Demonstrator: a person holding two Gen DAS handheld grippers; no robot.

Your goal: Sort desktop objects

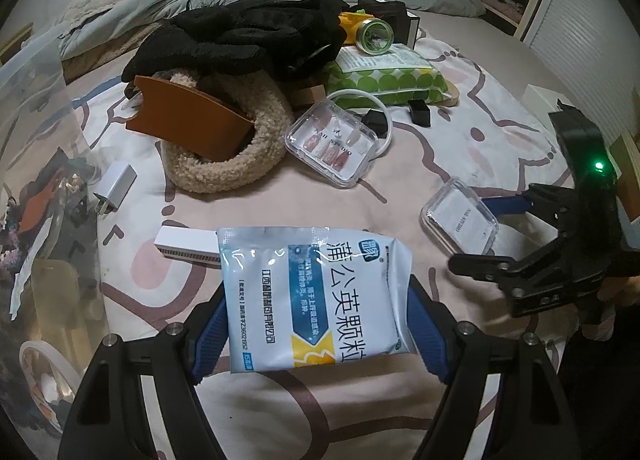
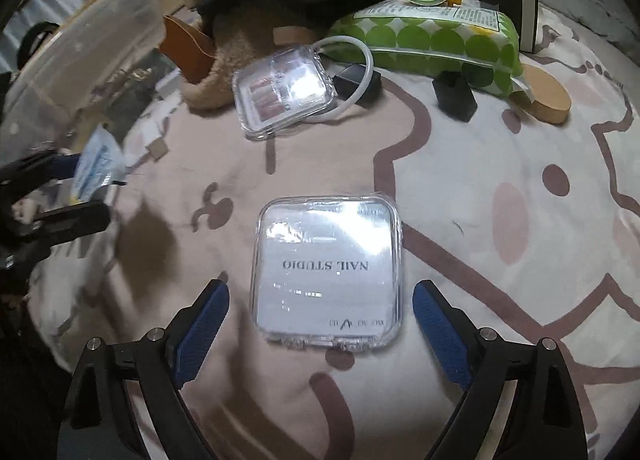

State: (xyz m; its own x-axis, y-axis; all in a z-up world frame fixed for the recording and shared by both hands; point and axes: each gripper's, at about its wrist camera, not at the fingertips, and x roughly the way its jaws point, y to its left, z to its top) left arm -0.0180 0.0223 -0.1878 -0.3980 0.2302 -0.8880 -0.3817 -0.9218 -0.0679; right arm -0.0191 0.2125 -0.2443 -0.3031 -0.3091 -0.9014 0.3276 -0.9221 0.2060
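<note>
Here: clear case (image 2: 326, 272) lid reads "NAIL STUDIO", upside down.

Both grippers were matte black plastic linkages with silver screw heads at the joints and blue ribbed pads lining the fingers. The right gripper (image 1: 476, 234) carried a small glowing green indicator light on its body.

On the bedsheet (image 2: 500, 163), one nail box (image 2: 326, 272) lies before another nail box (image 2: 282, 91).
</note>
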